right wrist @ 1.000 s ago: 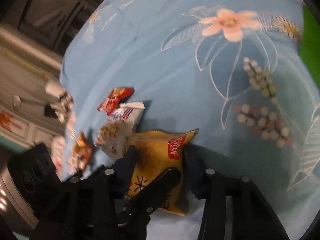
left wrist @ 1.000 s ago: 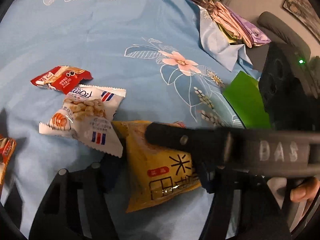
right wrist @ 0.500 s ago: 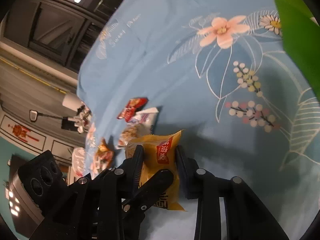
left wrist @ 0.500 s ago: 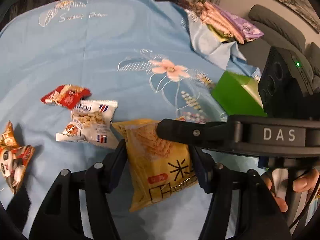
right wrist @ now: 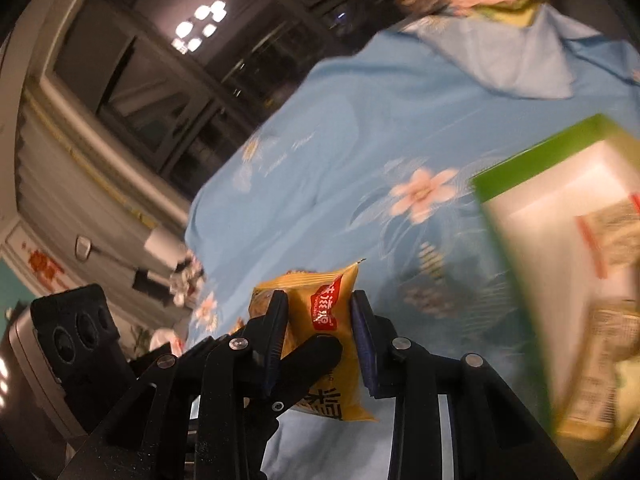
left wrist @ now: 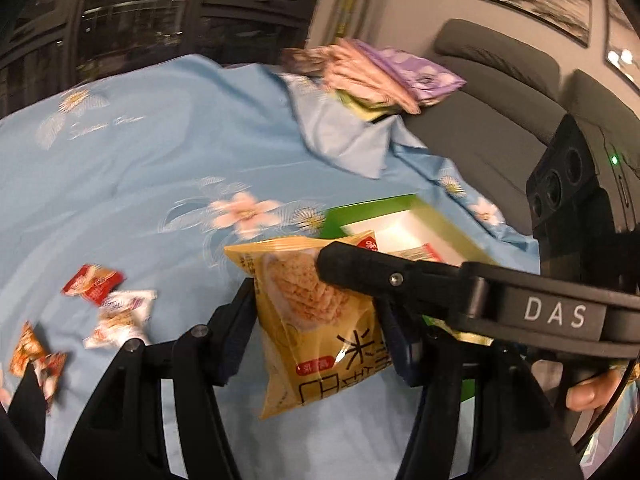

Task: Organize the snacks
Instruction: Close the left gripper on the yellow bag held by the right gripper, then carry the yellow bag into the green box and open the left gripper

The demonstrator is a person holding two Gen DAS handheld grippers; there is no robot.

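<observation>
A yellow snack packet (left wrist: 316,320) hangs in the air above the blue flowered cloth (left wrist: 140,184). My left gripper (left wrist: 316,332) grips its sides, jaws still closing against it. My right gripper (right wrist: 320,316) is shut on the packet's top end (right wrist: 320,304), and one of its fingers (left wrist: 400,280) crosses the left wrist view over the packet. An open green box (left wrist: 360,208) with a white inside lies just beyond the packet. It fills the right of the right wrist view (right wrist: 540,148) and holds other packets.
A red packet (left wrist: 92,283), a white packet (left wrist: 120,316) and orange packets (left wrist: 36,354) lie on the cloth at the left. Folded fabrics (left wrist: 372,72) are piled at the far edge. A grey sofa (left wrist: 500,80) stands behind. A person's finger (left wrist: 592,396) shows at the right.
Both grippers closed on the yellow packet and lifted it off the cloth toward the green box. The other packets stayed on the cloth, and the box's inside has come into view.
</observation>
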